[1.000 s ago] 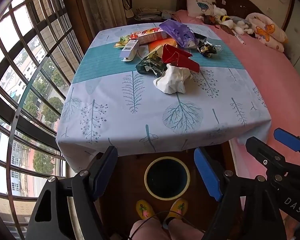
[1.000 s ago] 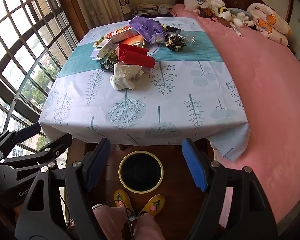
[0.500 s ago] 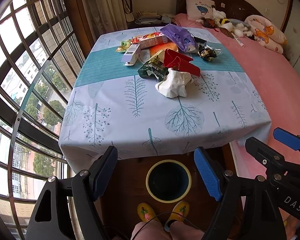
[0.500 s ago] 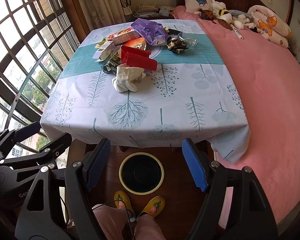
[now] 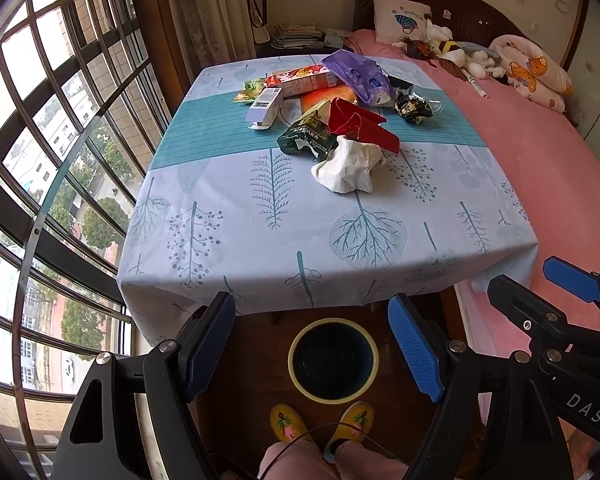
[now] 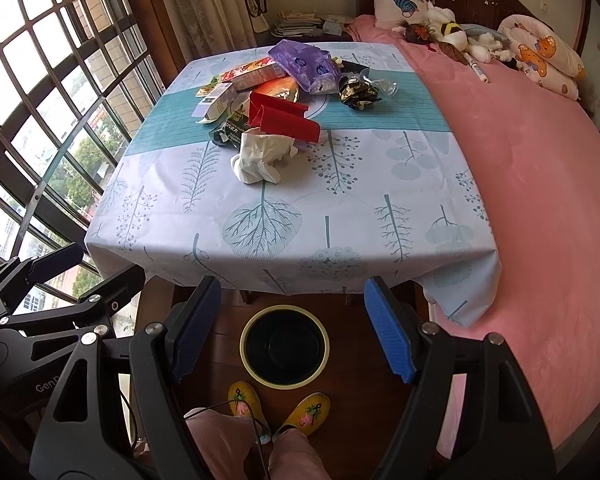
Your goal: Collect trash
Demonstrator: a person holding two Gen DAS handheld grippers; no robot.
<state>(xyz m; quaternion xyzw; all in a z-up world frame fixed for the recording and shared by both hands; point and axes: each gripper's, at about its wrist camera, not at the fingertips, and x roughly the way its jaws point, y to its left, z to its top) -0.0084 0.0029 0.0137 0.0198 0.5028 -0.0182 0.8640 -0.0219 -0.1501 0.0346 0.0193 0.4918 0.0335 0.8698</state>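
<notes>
both grippers hang above the near edge of the table with their blue-padded jaws spread wide and nothing between them: the left gripper (image 5: 318,346) and the right gripper (image 6: 292,332) each frame the trash bin (image 5: 333,359), a dark round bin with a pale yellow rim standing on the wooden floor just below the hanging tablecloth (image 5: 260,216), with the person's yellow slippers (image 5: 288,424) at 6 o'clock of it. in the left wrist view the right gripper's frame enters at 4 o'clock; in the right wrist view the left gripper's frame enters at 8 o'clock. the trash lies in a heap on the far half of the table, around 12 o'clock of the bin and well apart from both grippers. nearest is a crumpled white paper (image 5: 350,168), touching a dark green wrapper (image 5: 306,140) at its 11 o'clock and a red folded carton (image 5: 360,124) at its 12 o'clock. farther back sit a white box (image 5: 266,106), a red and white carton (image 5: 302,80), a purple plastic bag (image 5: 358,76) and, at 2 o'clock of the heap, a crumpled black and gold wrapper (image 5: 412,108). a pink bed (image 6: 540,184) runs along the table's 3 o'clock side, with stuffed toys (image 6: 456,38) near its headboard, and a gridded window (image 6: 40,92) fills the 9 o'clock side.
</notes>
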